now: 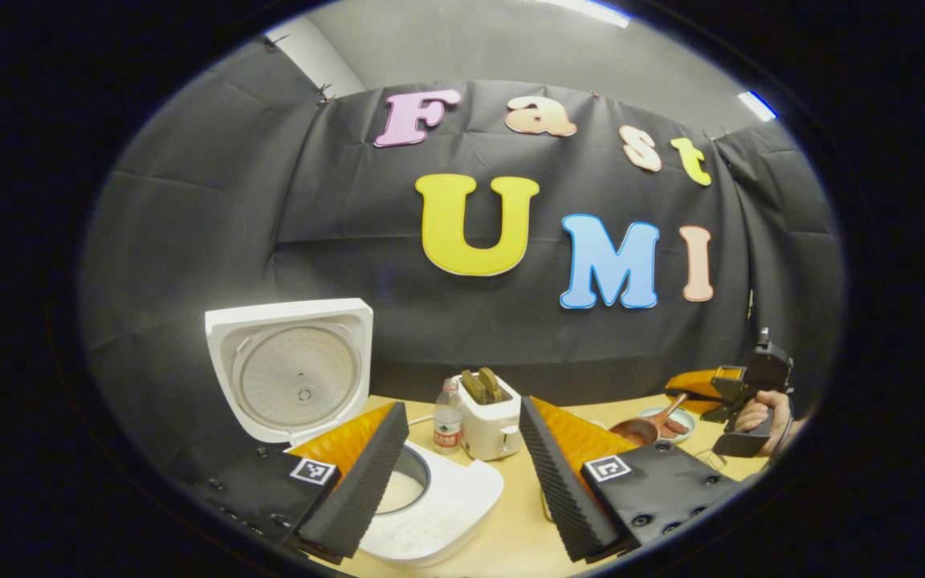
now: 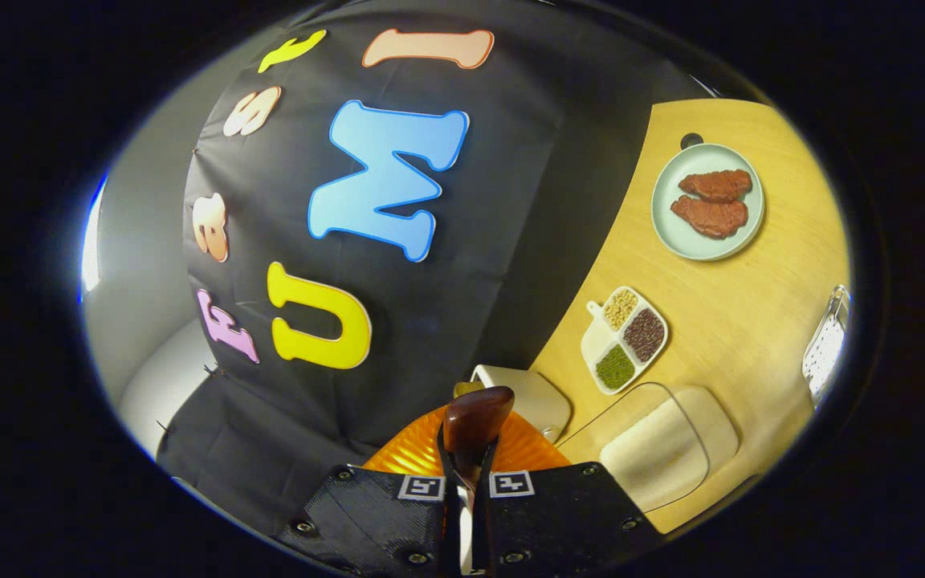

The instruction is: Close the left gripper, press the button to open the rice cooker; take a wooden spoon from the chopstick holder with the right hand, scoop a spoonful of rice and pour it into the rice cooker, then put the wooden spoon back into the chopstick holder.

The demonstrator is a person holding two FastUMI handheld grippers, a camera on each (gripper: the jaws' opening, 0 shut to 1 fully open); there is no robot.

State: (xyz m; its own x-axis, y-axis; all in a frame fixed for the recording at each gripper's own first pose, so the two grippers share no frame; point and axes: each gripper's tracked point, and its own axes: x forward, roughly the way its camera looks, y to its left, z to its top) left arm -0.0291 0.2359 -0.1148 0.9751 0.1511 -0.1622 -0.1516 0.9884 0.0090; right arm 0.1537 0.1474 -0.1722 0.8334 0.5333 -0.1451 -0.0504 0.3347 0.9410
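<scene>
My right gripper (image 2: 465, 474) clamps the wooden spoon (image 2: 474, 421); left gripper (image 1: 454, 474) gapes, rice cooker (image 1: 398, 498) lid-up just below-left of it. Scoop step: next, dip toward rice container (image 2: 659, 449)

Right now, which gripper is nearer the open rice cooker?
Left. The left gripper hovers right over the rice cooker, jaws open, one finger across its pot. The right gripper is far off beside the plate of meat, holding the wooden spoon.

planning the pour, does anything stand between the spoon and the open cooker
Yes: the toaster and a bottle stand on the table roughly between the wooden spoon and the rice cooker, whose lid is up.
</scene>
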